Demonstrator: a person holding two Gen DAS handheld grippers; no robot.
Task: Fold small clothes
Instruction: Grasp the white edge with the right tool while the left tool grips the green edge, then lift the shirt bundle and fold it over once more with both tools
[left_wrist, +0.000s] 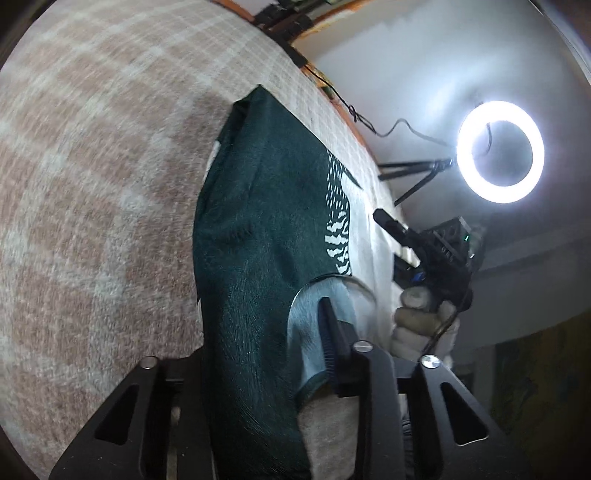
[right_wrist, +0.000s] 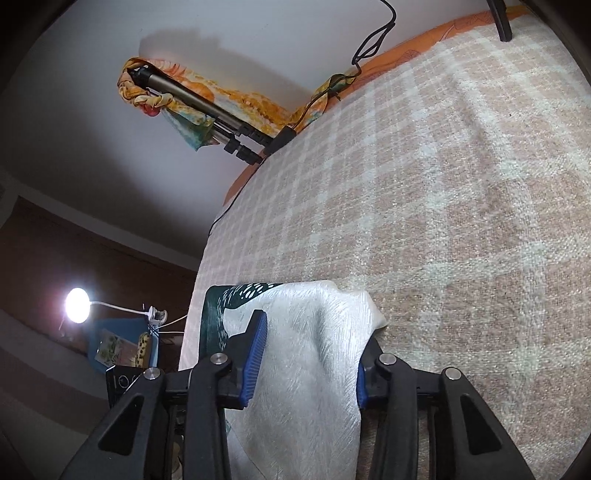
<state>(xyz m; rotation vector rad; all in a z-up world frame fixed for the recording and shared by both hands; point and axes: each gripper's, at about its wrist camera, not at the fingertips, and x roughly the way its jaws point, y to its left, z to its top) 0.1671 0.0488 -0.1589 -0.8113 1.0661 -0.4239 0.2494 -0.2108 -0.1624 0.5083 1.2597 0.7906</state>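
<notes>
A small garment, dark green (left_wrist: 258, 229) with a white patterned panel, lies on the checked beige blanket (left_wrist: 92, 166). My left gripper (left_wrist: 266, 354) is shut on its near green edge; only one finger (left_wrist: 332, 343) shows, the cloth hides the other. The right gripper (left_wrist: 399, 236), in a gloved hand, shows at the garment's far side in the left wrist view. In the right wrist view my right gripper (right_wrist: 306, 354) holds the garment's white part (right_wrist: 306, 332) draped between its blue-padded fingers (right_wrist: 255, 347); a green patterned strip (right_wrist: 218, 306) shows on the left.
A lit ring light (left_wrist: 500, 151) on a tripod stands beyond the bed edge. A tripod leg (right_wrist: 207, 107) wrapped in orange cloth and cables (right_wrist: 369, 40) lie at the blanket's far edge (right_wrist: 406, 48). A small lamp (right_wrist: 77, 305) glows at left.
</notes>
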